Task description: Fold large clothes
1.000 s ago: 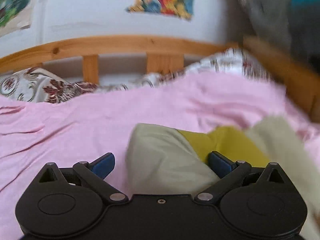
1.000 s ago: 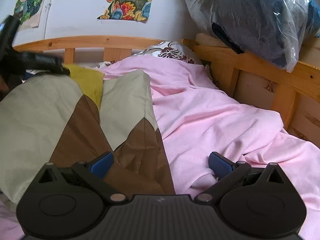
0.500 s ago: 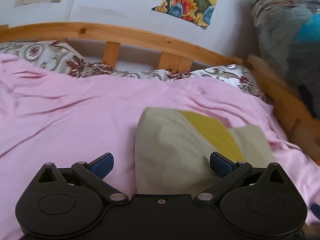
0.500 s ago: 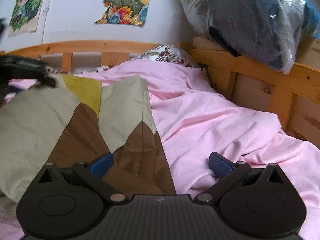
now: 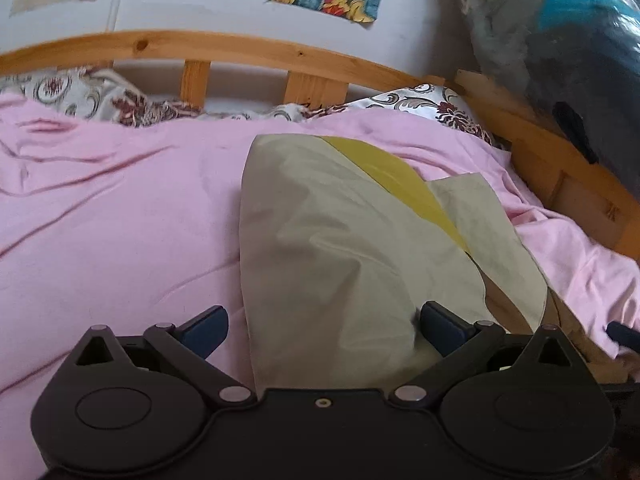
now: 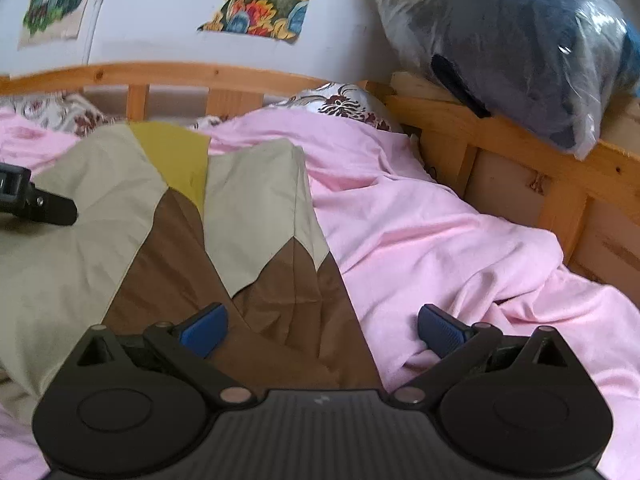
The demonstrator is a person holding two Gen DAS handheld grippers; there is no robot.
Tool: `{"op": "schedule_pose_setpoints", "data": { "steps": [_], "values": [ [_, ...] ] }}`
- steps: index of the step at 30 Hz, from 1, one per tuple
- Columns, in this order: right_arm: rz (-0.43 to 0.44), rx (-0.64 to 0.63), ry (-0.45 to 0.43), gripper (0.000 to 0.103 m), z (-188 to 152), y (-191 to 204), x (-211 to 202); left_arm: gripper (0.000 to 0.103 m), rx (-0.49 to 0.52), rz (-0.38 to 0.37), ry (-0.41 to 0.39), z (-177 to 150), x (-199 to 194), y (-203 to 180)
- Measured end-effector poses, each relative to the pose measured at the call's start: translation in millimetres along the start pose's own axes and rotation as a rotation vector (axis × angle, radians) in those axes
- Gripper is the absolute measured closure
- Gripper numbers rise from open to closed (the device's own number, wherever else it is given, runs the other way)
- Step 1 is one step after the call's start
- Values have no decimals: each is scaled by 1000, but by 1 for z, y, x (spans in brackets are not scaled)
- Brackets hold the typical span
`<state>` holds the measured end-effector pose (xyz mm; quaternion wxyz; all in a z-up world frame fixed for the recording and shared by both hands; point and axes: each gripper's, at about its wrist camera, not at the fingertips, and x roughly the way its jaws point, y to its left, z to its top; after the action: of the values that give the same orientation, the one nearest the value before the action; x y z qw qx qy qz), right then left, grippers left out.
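In the left wrist view we see the left gripper (image 5: 322,326) at the bottom of the frame with its jaws spread wide, grasping nothing. The garment (image 5: 344,248), beige with a yellow and a brown panel, lies on the pink sheet (image 5: 120,220) in the centre and runs down between the two blue fingertips (image 5: 206,326); its left edge passes just beside the left one.

In the right wrist view the right gripper (image 6: 320,326) is also released, jaws wide apart. Here the garment (image 6: 248,216) fills the left and centre of the frame, and its brown part reaches down between the fingers. The right fingertip (image 6: 438,330) stands over the pink sheet (image 6: 440,248). At the left edge of this frame a black part of the left gripper (image 6: 36,200) hovers over the beige cloth.

Behind, in the upper part of both frames, we see the wooden bed frame (image 5: 240,46), and in the upper right a plastic bag (image 6: 520,40) with dark textiles rests on the rail.
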<state>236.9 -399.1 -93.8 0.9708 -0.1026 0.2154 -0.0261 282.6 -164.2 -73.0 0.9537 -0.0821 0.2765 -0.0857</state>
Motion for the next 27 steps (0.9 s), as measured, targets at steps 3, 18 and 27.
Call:
{"op": "schedule_pose_setpoints", "data": {
  "steps": [3, 18, 27],
  "values": [
    [-8, -5, 2, 0, 0, 1, 2, 1, -16, -8, 11, 2, 1, 3],
    [-6, -2, 2, 0, 0, 0, 2, 1, -9, 2, -7, 0, 0, 0],
    [-5, 0, 0, 0, 0, 0, 2, 1, -38, -31, -29, 2, -11, 6]
  ]
}}
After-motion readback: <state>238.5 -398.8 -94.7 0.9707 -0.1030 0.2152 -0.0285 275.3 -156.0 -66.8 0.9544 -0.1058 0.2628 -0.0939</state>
